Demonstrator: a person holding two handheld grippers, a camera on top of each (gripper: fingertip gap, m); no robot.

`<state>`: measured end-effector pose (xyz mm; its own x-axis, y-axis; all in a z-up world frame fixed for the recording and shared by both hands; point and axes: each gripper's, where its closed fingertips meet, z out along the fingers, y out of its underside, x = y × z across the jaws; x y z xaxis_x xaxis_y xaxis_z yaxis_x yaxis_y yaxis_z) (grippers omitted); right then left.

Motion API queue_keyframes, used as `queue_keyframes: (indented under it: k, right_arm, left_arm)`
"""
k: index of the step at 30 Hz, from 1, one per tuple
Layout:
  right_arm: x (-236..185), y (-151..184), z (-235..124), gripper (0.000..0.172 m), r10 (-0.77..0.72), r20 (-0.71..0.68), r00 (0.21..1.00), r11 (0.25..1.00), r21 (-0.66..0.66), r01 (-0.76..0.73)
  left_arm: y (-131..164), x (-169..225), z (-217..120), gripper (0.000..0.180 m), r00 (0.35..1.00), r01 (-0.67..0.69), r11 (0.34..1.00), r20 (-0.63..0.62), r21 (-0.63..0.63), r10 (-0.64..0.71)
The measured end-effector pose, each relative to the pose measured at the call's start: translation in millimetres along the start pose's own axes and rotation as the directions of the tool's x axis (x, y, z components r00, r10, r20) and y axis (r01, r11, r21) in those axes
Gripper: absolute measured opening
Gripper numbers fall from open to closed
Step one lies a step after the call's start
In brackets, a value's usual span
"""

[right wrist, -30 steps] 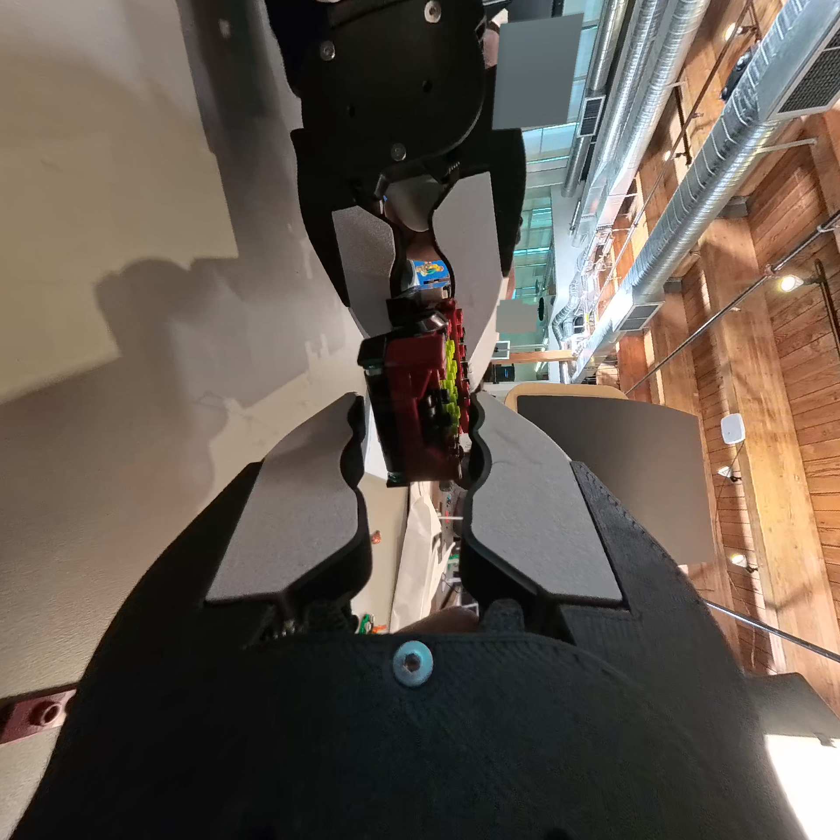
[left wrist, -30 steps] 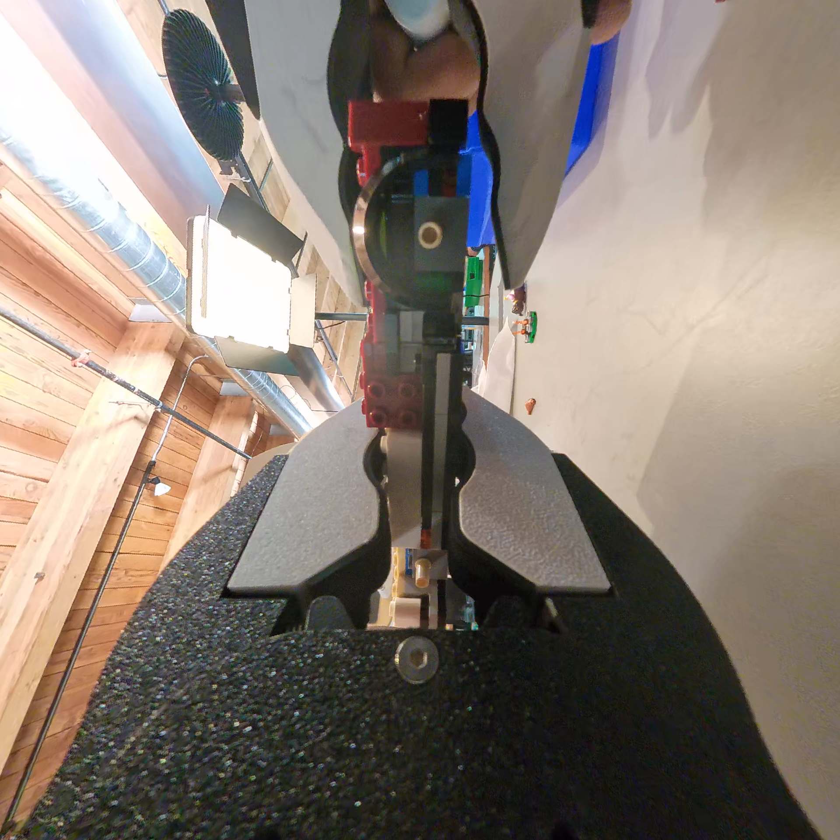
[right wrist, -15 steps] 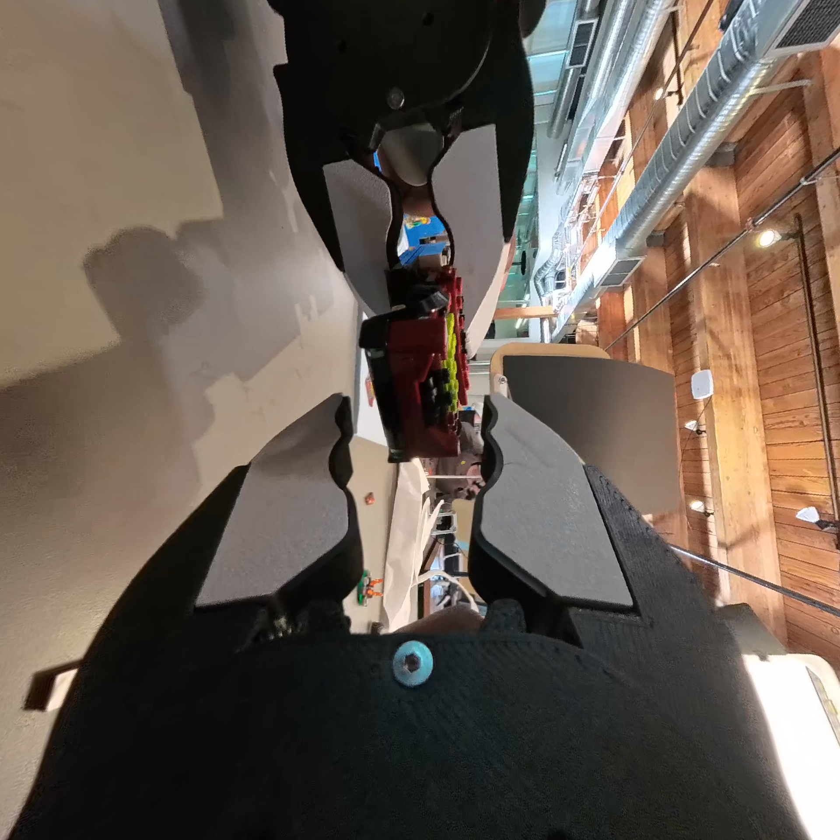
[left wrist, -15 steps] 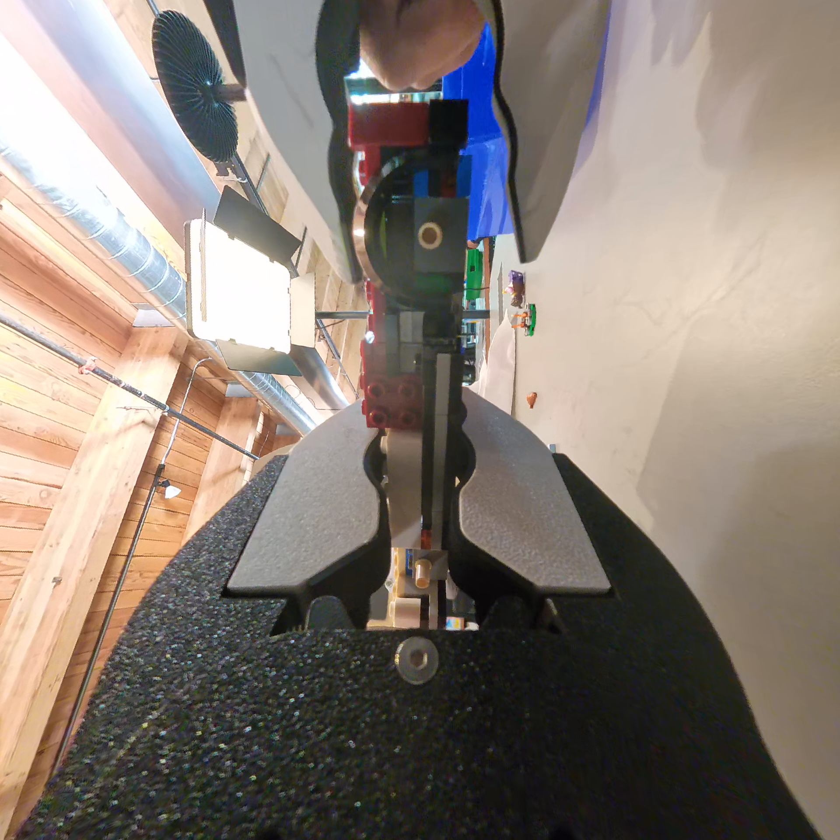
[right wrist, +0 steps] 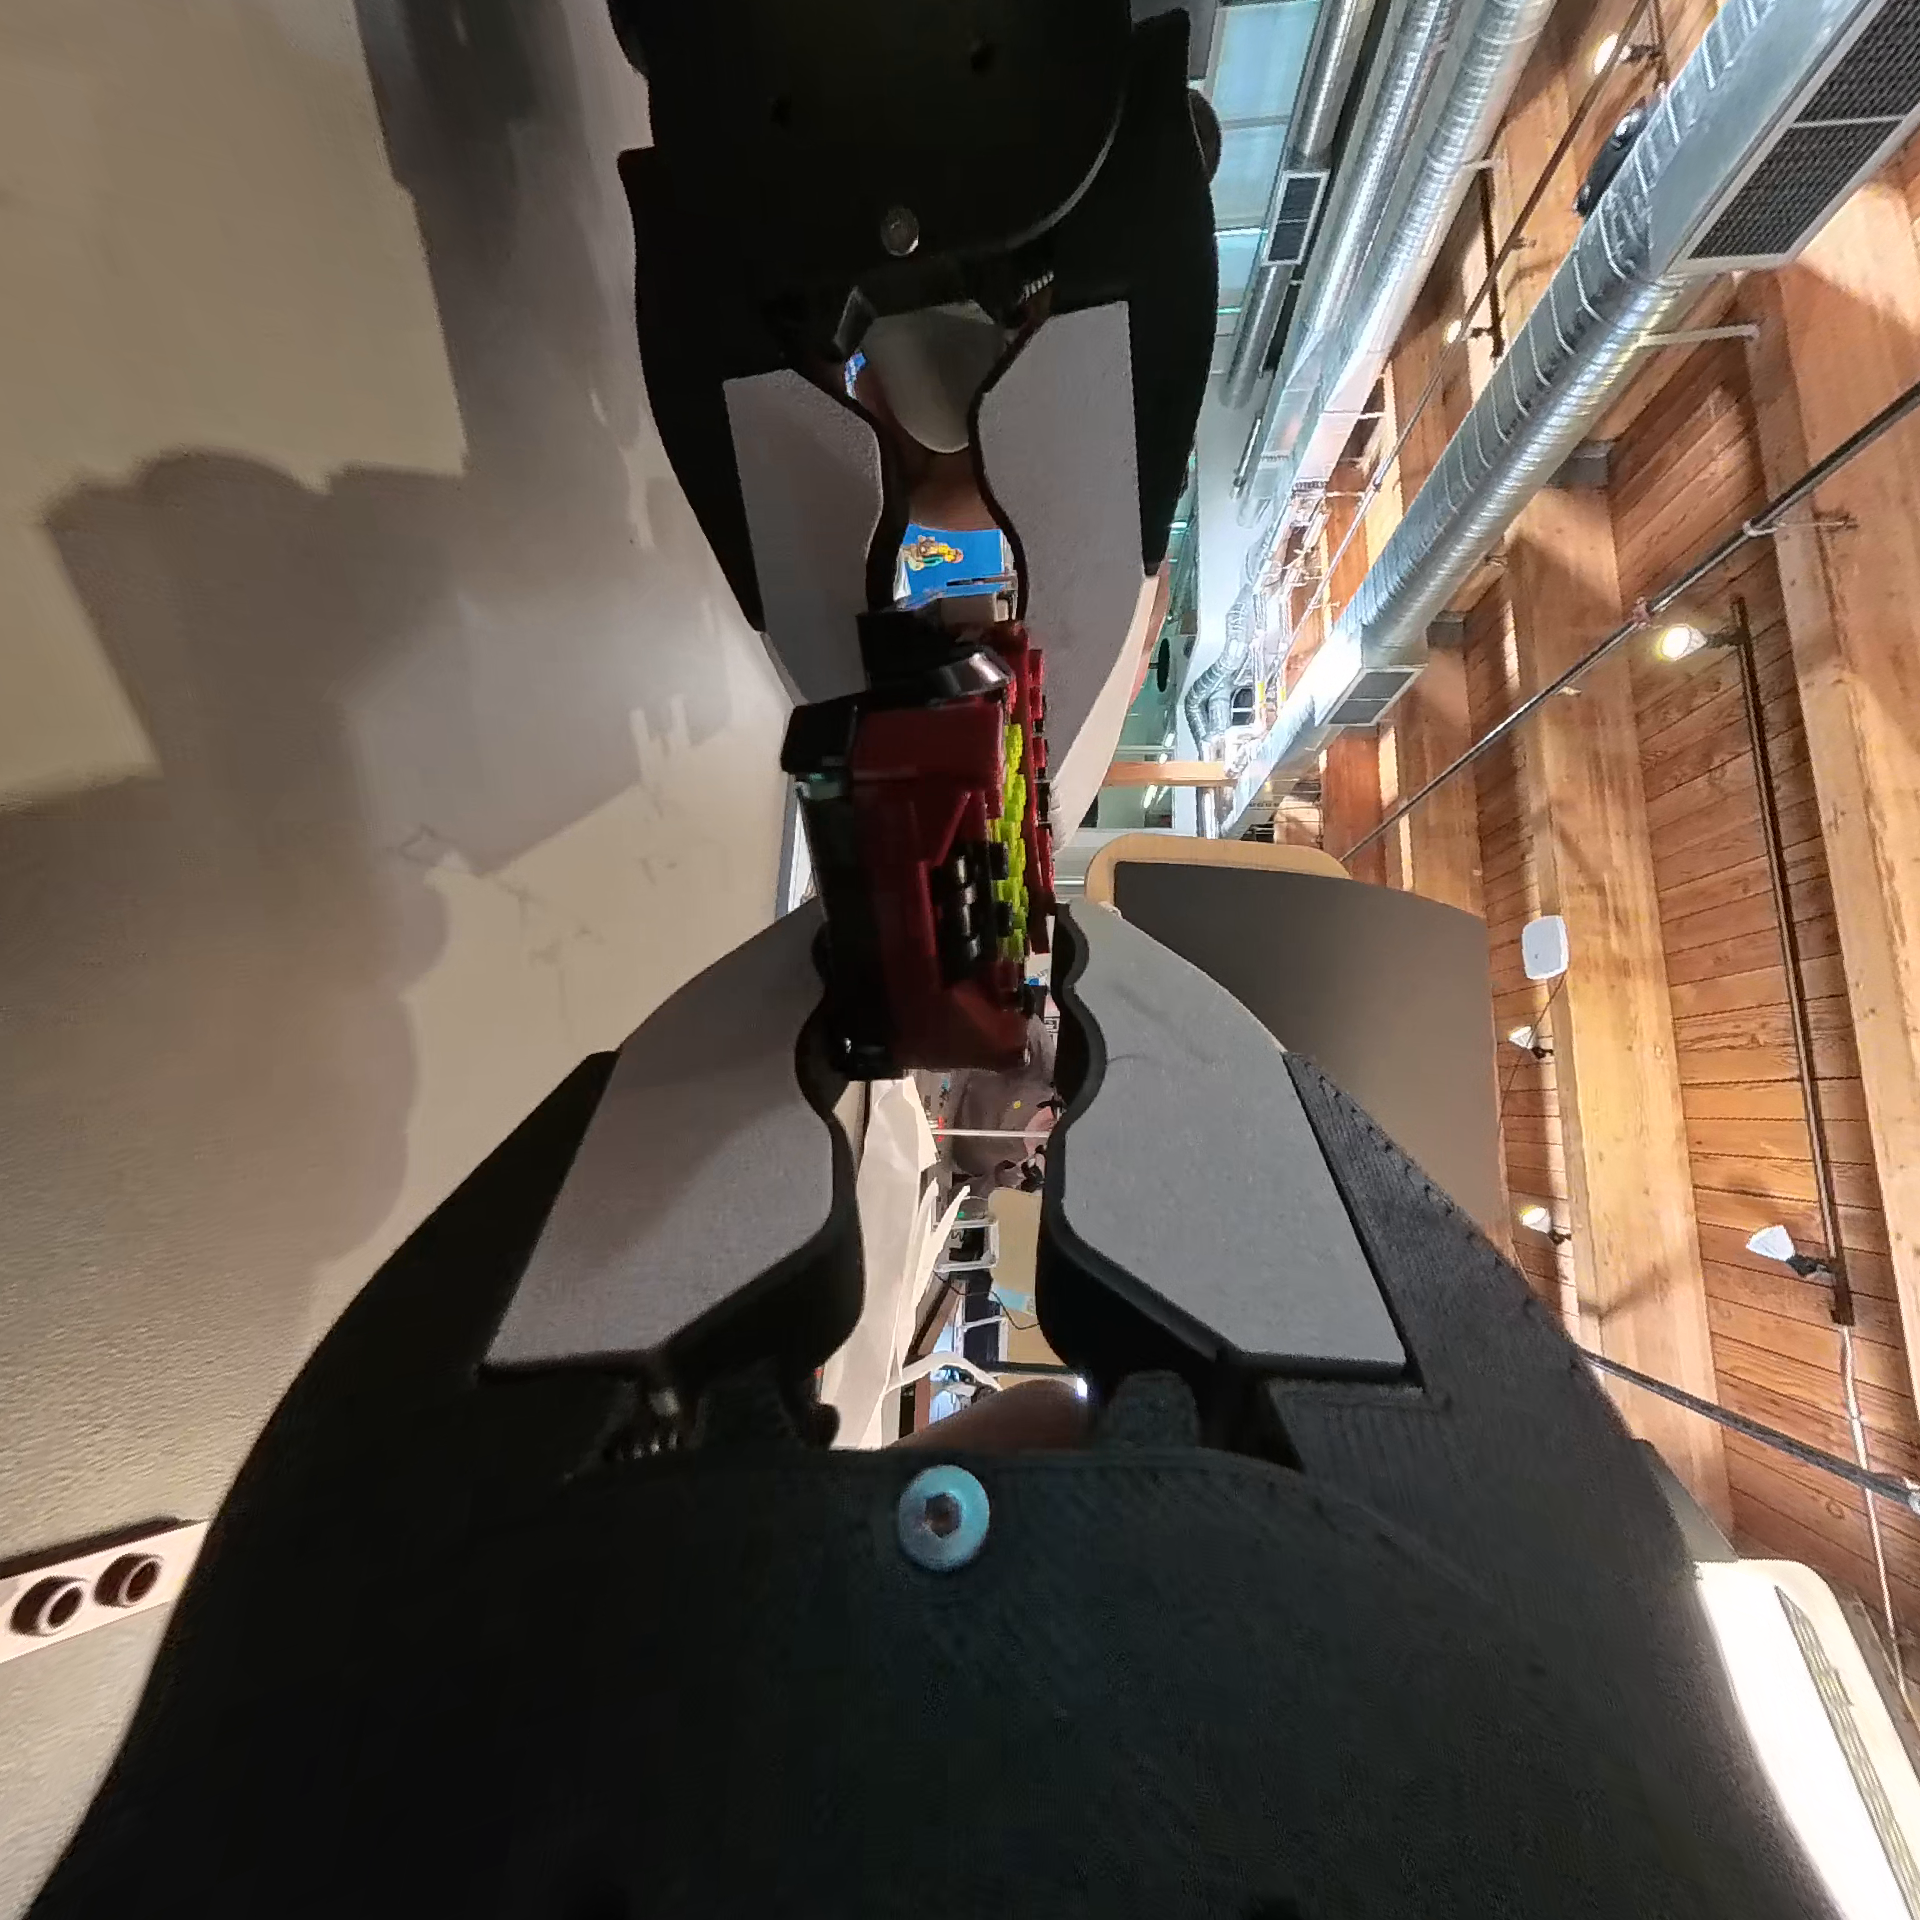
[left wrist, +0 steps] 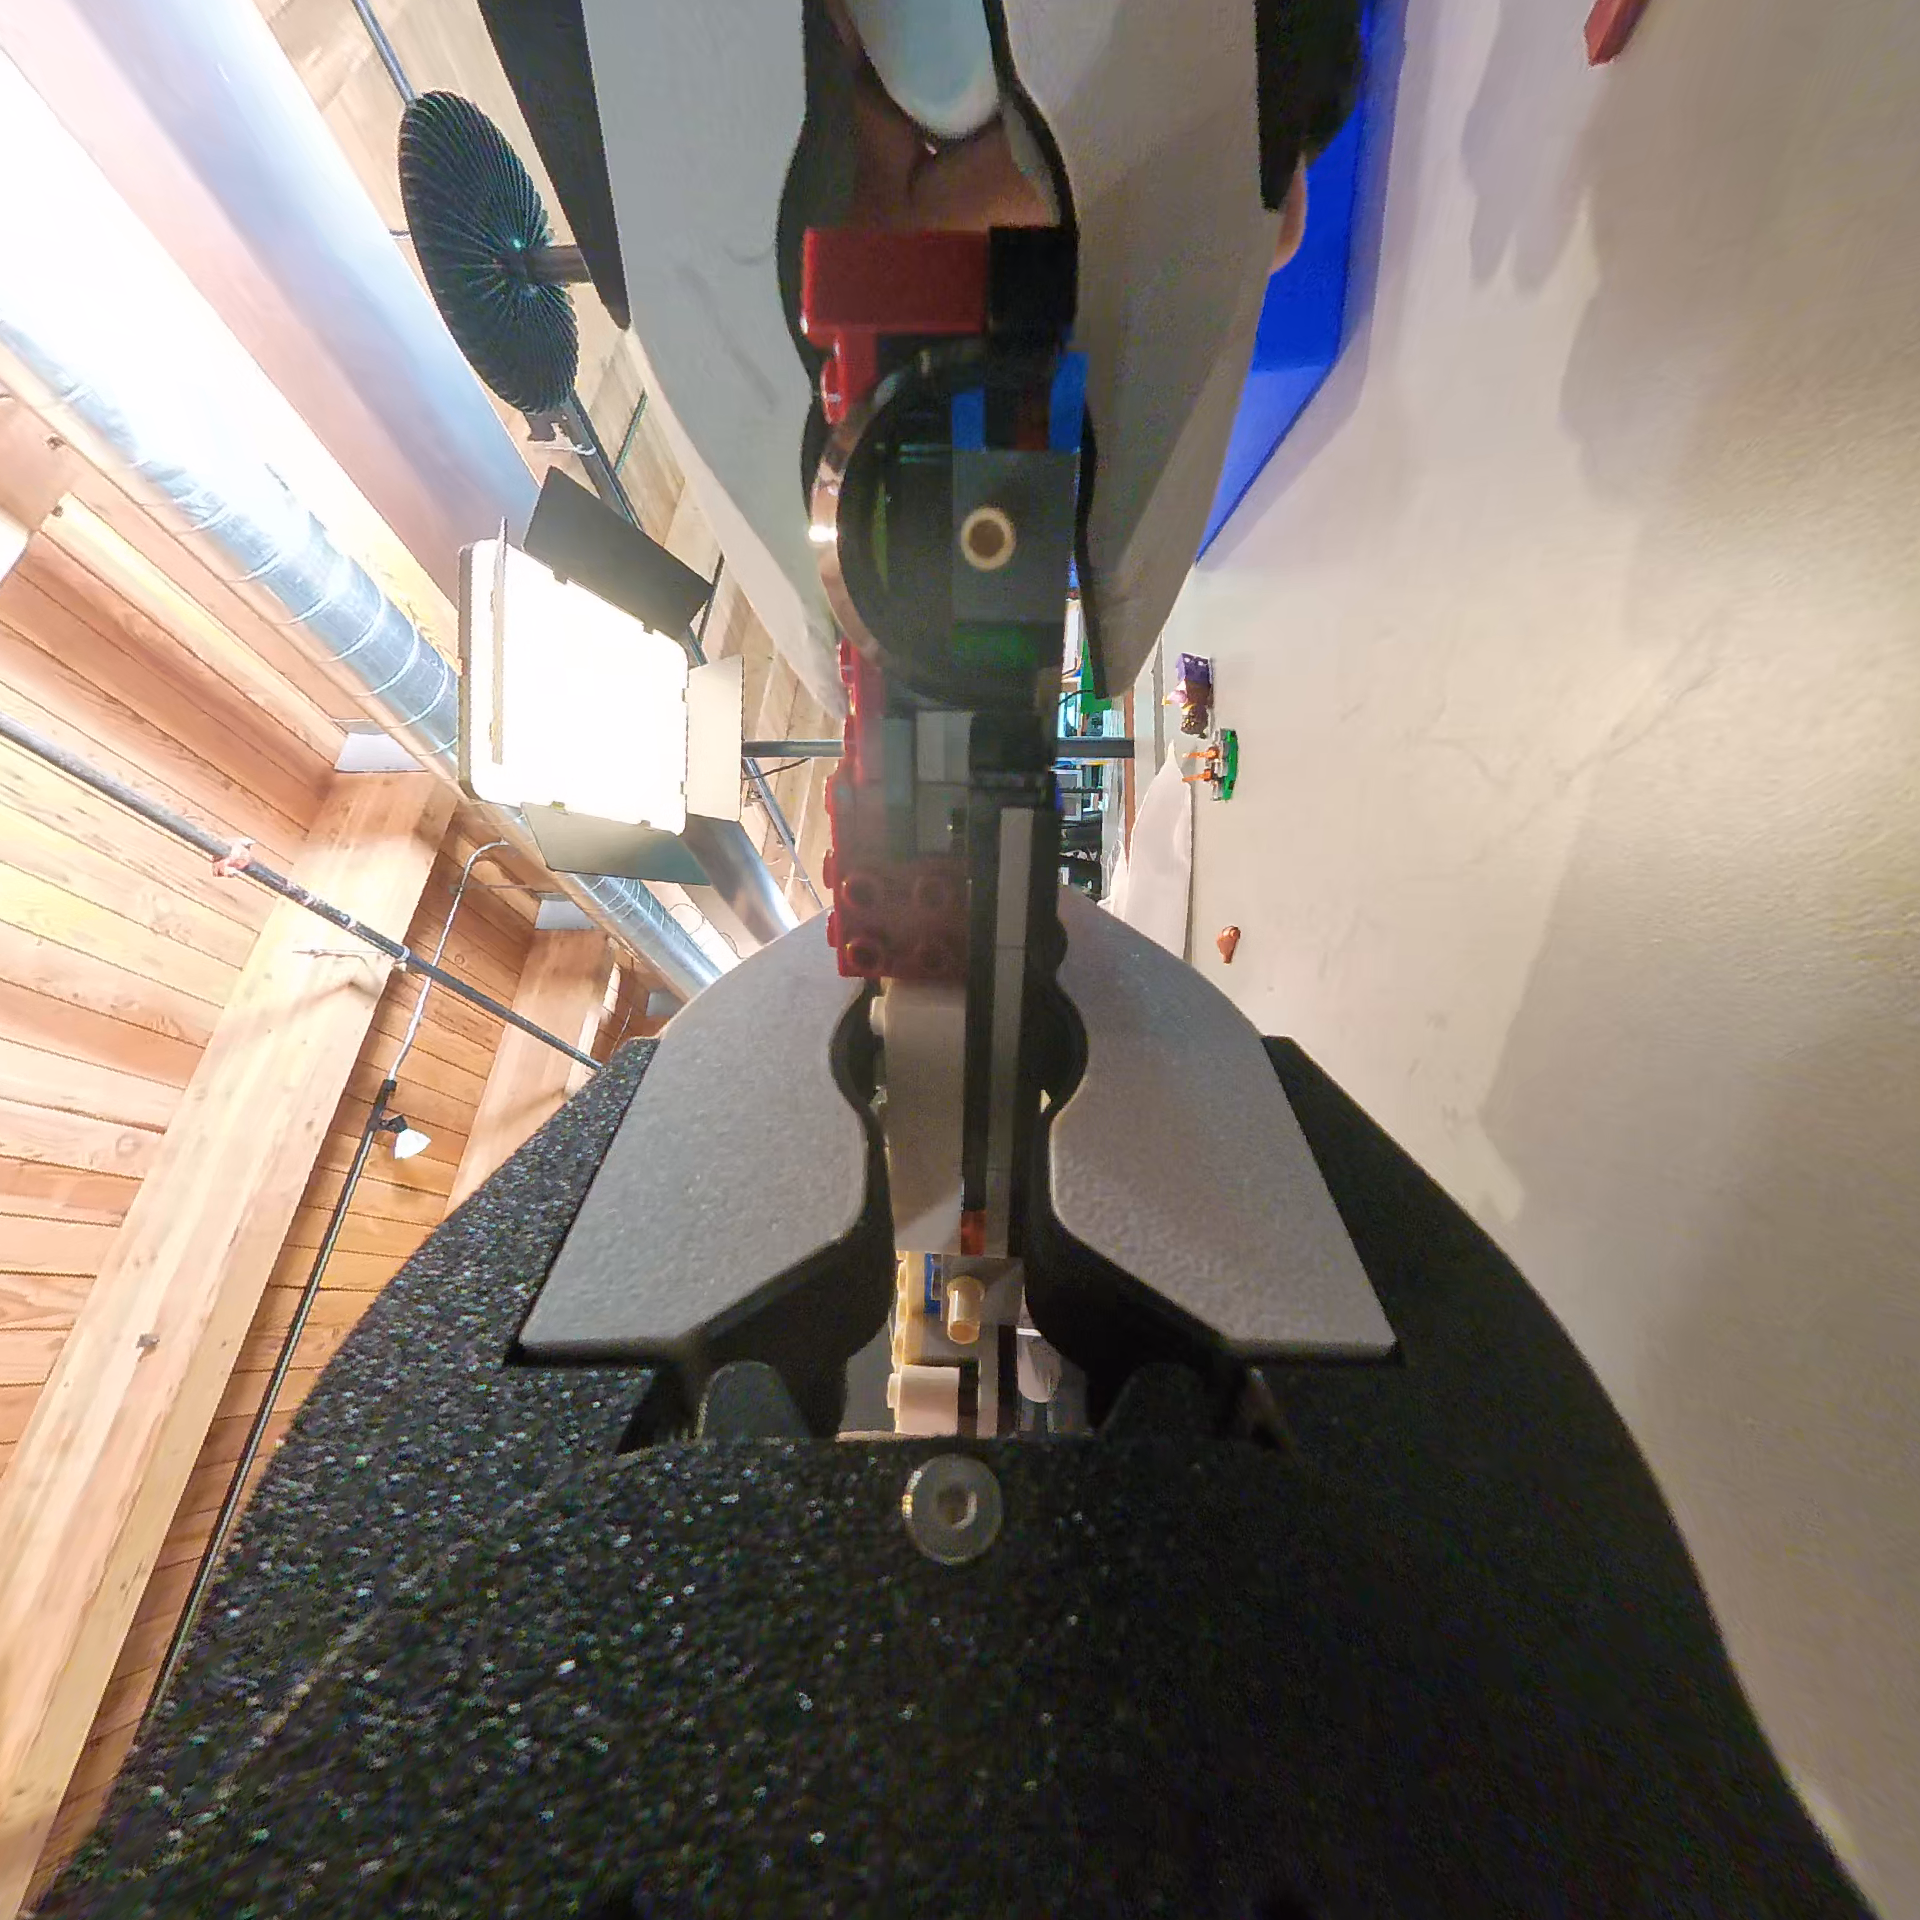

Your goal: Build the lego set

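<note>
left gripper [left wrist: 961, 997] pinches a red and black brick model [left wrist: 935, 831] by its grey and black end, both pads pressed on it, model sticking straight out from the fingertips. behind it to the left, a wood plank wall [left wrist: 156, 935], a silver duct [left wrist: 343, 623], a lit light panel [left wrist: 577, 686] and a black round fan [left wrist: 483, 270]. at the model's far end the right gripper [left wrist: 935, 312] reaches in from the top of the view, its grey fingers [left wrist: 696, 260] either side of the red block there. to the right, a white table [left wrist: 1558, 727] with small pieces on it: a purple bit [left wrist: 1195, 691], a green one [left wrist: 1226, 764], a brown one [left wrist: 1229, 940].

right wrist view: white table [right wrist: 260, 727] on the left, right gripper [right wrist: 940, 956] closed around the model's red end [right wrist: 914, 883]; left pad touches it, right pad's contact cannot tell. yellow-green studs [right wrist: 1013, 831] on the model's right face. wood wall [right wrist: 1714, 831] at far right.
</note>
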<state>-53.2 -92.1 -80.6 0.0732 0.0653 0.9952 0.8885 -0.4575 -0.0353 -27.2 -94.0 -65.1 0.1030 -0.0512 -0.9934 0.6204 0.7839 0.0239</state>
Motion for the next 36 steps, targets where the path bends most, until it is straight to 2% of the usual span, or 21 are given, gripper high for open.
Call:
queue_keyframes:
  k: [21,28,32,36]
  right_arm:
    - [-2,2,1,0.034,-0.048,0.039,0.998,0.999,-0.014,0.048]
    - [2,2,-1,0.036,0.031,0.026,0.999,1.000,-0.002,-0.031]
    - [0,-3,-5,0.046,0.018,0.021,1.000,1.000,0.010,-0.019]
    - [-5,-9,-4,0.045,-0.009,0.044,0.999,1.000,0.027,0.008]
  left_arm:
    - [8,7,-3,0.025,1.000,-0.011,1.000,-0.015,-0.005,0.011]
    - [11,5,1,0.025,1.000,0.014,1.000,-0.004,-0.001,-0.014]
    - [14,8,2,0.025,1.000,-0.002,1.000,-0.018,-0.012,0.001]
    - [11,9,3,0.025,1.000,-0.012,1.000,-0.024,-0.003,0.012]
